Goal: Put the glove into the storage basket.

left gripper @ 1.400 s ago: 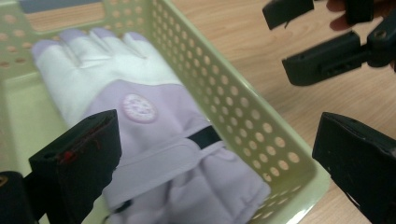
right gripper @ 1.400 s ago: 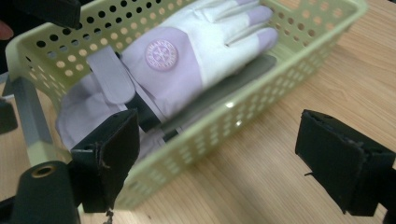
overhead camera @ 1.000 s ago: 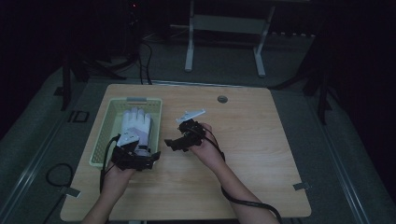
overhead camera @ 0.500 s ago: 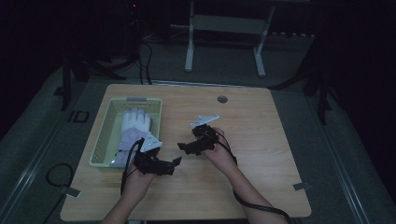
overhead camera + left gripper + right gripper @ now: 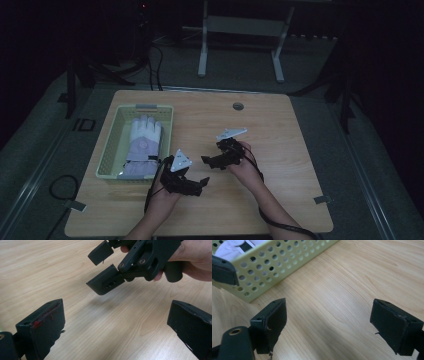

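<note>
Two grippers hover over the bare middle of the wooden table (image 5: 280, 130), each held in a person's hand. In the high view the left gripper (image 5: 202, 184) sits at about 7 o'clock from the table's centre, its grey three-cornered plate on top, with its jaws pointing toward 3 o'clock. The right gripper (image 5: 206, 161) lies just beyond it, at about 1 o'clock from the left one, and its jaws point toward 9 o'clock, so the two sets of tips are near each other but apart.

In the left gripper view its own jaws are spread wide with nothing but wood grain between them, and the right gripper (image 5: 101, 270) shows at 12 o'clock with its jaws parted and empty. In the right gripper view those jaws stand well apart over bare wood, holding nothing.

A pale green perforated basket (image 5: 110, 150) stands at 9 o'clock on the table, just beside the left hand. Its holed wall (image 5: 274, 267) crosses the right gripper view at 11 o'clock. Inside lies a white and lilac glove (image 5: 141, 145), flat, its fingers pointing toward 12 o'clock; neither gripper touches it, and the left gripper is the closer of the two
</note>
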